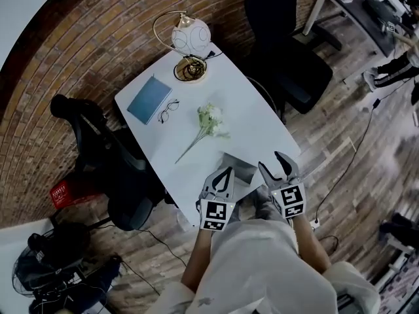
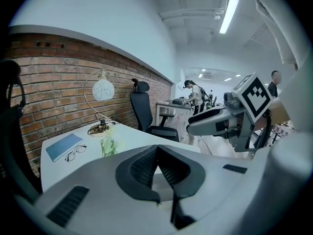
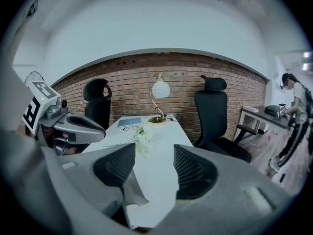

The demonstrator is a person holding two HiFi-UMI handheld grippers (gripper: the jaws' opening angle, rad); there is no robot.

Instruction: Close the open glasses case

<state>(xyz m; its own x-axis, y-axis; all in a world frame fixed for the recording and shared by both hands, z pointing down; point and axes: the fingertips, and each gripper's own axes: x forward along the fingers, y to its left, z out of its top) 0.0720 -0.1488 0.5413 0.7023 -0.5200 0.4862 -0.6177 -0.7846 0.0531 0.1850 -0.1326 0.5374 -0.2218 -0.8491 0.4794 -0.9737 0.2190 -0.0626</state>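
Note:
The grey glasses case (image 1: 241, 169) lies open near the front edge of the white table (image 1: 262, 126). My left gripper (image 1: 226, 175) hangs over the case's left end with its jaws together and nothing seen between them; in the left gripper view its pads (image 2: 142, 168) meet at the tips. My right gripper (image 1: 275, 164) is open just right of the case, above the table's corner. In the right gripper view a grey flap of the case (image 3: 131, 192) shows low by the left pad, with the jaws (image 3: 154, 151) spread wide.
Farther back on the table lie a white flower (image 1: 208, 123), a pair of glasses (image 1: 168, 110), a blue notebook (image 1: 150, 99) and a globe lamp (image 1: 190, 39). Black office chairs (image 1: 291, 57) (image 1: 105, 152) stand on both sides. A brick wall runs behind.

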